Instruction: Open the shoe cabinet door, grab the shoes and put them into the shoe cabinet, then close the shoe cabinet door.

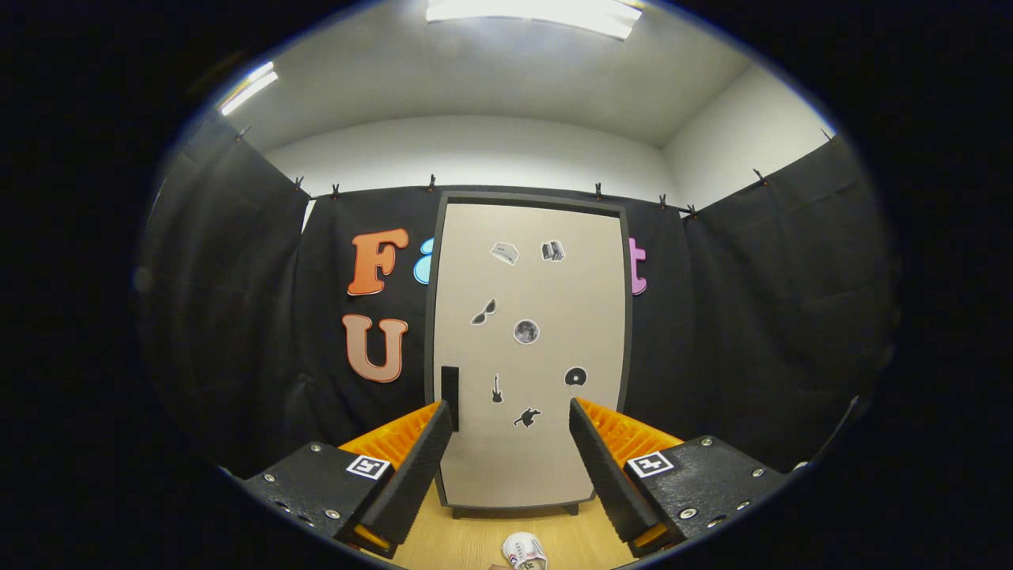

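Clearly the opening step: jaws apart, gripper (510,443) faces the shut shoe cabinet door (529,348) at the bench's (475,542) far edge; next, catch its dark handle (449,386).

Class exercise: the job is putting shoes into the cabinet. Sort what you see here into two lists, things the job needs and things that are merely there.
Needed for the job:
shoe cabinet door, shut
dark handle at the door's edge
shoe on the floor, between the fingers
gripper, fingers open, holding nothing

Merely there:
stickers on the door
wooden floor
ceiling light
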`<state>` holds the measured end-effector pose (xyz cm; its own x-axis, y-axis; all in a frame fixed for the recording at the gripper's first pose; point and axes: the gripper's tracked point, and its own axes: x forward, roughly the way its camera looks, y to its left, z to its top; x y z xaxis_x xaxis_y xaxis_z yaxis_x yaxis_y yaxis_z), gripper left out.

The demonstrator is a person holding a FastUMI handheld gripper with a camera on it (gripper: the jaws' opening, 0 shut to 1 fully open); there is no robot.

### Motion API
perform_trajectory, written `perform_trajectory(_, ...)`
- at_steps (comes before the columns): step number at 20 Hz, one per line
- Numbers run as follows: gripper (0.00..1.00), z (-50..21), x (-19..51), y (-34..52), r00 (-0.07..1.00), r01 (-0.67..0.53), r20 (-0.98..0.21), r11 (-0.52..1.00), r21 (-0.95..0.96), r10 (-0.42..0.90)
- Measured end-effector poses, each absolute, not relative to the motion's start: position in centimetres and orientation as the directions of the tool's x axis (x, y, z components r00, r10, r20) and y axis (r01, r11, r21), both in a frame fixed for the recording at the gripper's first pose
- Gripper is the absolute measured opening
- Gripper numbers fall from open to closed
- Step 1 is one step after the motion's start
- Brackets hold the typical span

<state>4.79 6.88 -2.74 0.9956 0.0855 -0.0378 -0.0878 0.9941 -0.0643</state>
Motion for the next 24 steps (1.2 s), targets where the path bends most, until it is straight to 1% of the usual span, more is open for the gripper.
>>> perform_trajectory(7, 0.93, -4.9, 8.7, 9.8, 0.992, -0.103, -0.075, 0.994, -0.041, 0.100)
perform_trajectory(16, 0.93, -10.0, 17.6, 14.8, 0.971, -0.205, -0.124, 0.979, -0.002, 0.203)
perform_trajectory(20, 0.93, -12.6, 21.8, 16.9, 0.963, -0.235, -0.141, 0.972, -0.023, 0.230)
perform_trajectory(24, 0.89, -14.9, 25.4, 18.2, 0.964, -0.220, -0.155, 0.975, -0.023, 0.214)
